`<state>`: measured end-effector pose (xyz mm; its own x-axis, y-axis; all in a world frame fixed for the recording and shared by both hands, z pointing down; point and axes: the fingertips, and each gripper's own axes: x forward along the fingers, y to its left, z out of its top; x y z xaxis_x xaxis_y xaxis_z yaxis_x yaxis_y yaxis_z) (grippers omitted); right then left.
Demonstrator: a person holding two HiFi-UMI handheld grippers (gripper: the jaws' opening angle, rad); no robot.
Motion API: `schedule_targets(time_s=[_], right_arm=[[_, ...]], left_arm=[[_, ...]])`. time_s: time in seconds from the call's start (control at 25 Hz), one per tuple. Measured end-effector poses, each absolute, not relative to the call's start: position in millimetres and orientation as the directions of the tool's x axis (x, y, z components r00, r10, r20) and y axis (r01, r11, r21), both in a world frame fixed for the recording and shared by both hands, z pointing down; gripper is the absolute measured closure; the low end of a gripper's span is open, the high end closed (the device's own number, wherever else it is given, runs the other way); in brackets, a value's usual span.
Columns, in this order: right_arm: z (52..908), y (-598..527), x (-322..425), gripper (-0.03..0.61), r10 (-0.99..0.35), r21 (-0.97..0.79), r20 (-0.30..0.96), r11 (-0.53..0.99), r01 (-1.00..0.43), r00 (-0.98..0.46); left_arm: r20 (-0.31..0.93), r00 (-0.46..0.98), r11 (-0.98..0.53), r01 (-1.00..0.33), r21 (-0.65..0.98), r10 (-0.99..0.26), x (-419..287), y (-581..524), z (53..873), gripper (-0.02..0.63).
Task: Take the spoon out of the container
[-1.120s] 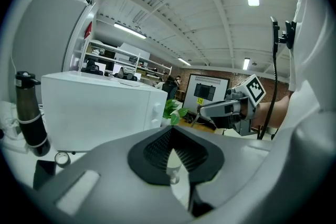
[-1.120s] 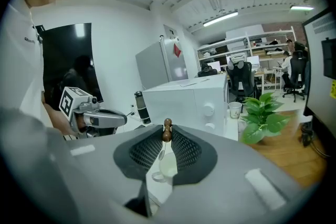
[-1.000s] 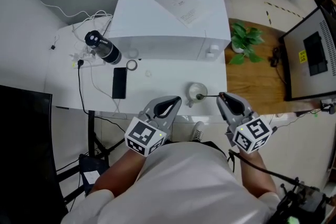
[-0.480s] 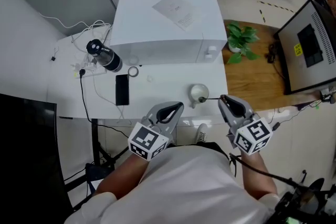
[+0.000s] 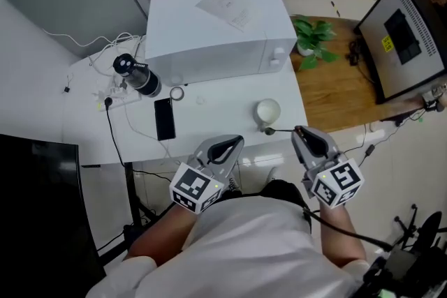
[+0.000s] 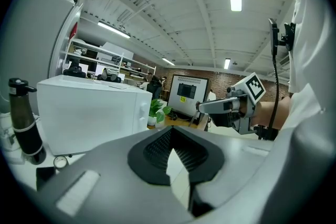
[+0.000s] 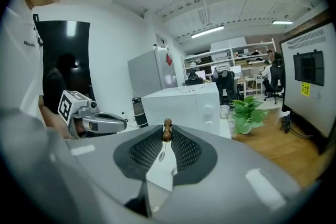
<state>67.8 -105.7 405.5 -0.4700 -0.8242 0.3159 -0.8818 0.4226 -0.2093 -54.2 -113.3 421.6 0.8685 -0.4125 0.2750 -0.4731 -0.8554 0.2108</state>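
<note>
— Two grippers: what is each doing?
— The right gripper (image 5: 299, 132) has its jaws pinched on the handle end of the spoon (image 7: 166, 136). The left gripper (image 6: 170, 130) has its jaws pressed together on nothing.
— And the spoon against the container?
— Out of it, level, its bowl end just beside the white container (image 5: 267, 110) at the container's 6 o'clock. The right gripper is at 4 o'clock, the left at 7.
</note>
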Motion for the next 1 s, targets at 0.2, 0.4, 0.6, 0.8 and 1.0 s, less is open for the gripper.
schedule_targets(time_s=[0.2,0.4,0.6,0.8,1.0], right_arm=[[404,-87,67,0.522,-0.811,-0.207,0.311,0.451,-0.868,-0.496],[394,-71,79,0.522,-0.789,-0.200,0.284,0.507,-0.839,-0.544],[378,-39,102,0.522,-0.765,-0.190,0.245,0.565,-0.803,-0.596],[373,0,127,0.522,-0.736,-0.190,0.222,0.611,-0.769,-0.639],[373,36,142,0.522,-0.704,-0.194,0.214,0.648,-0.736,-0.677]], left_arm=[[0.262,0.854,-0.840,-0.503,0.201,-0.449,-55,-98,417,0.609],[0.258,0.820,-0.808,-0.561,0.180,-0.511,-45,-78,412,0.609],[0.253,0.778,-0.767,-0.620,0.164,-0.575,-20,-40,406,0.609],[0.253,0.742,-0.735,-0.663,0.141,-0.620,6,8,409,0.609],[0.247,0.705,-0.694,-0.705,0.145,-0.665,19,49,408,0.609]])
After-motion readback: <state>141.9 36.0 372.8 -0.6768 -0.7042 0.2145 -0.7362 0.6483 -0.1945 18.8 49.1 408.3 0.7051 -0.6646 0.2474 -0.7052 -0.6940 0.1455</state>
